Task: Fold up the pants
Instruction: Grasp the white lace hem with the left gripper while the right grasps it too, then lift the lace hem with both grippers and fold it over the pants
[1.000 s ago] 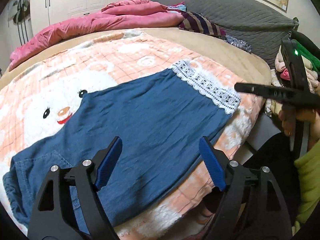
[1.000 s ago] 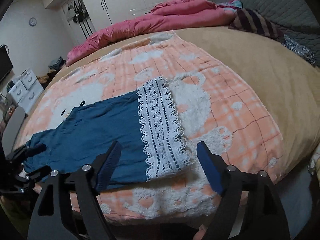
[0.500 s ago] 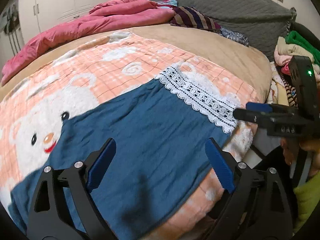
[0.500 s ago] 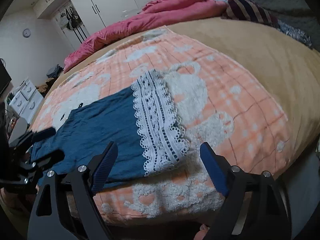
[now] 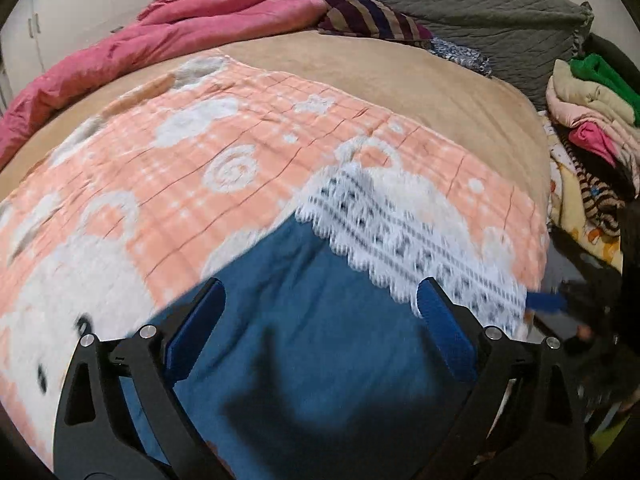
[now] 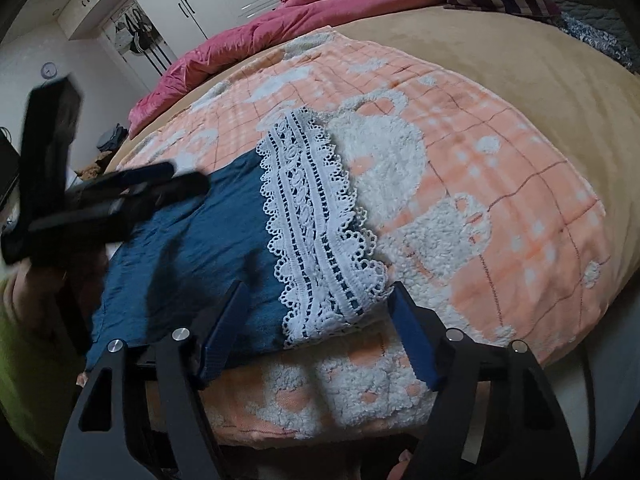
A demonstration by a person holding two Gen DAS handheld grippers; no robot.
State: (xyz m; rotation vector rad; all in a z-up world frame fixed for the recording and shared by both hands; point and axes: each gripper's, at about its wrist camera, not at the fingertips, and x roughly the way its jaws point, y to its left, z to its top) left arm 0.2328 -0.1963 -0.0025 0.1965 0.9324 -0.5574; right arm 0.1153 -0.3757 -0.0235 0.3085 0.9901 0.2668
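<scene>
My right gripper [image 6: 316,332] is nearest, jaws wide apart and holding nothing, poised at the near bed edge over the lace hem [image 6: 316,224] of the pants [image 6: 192,248]. My left gripper [image 5: 320,328] hangs likewise spread and empty above the blue cloth further up the leg. The pants, one pair, lie flat along the near edge of the blanket [image 6: 500,184], the one white lace band marking the leg end. I judge the fabric light, soft and limp: it will sag between holds, and the openwork lace may snag. Best grasped at the hem corners and the waist. Beyond: one pink duvet [image 5: 168,36], one clothes pile [image 5: 588,120].
</scene>
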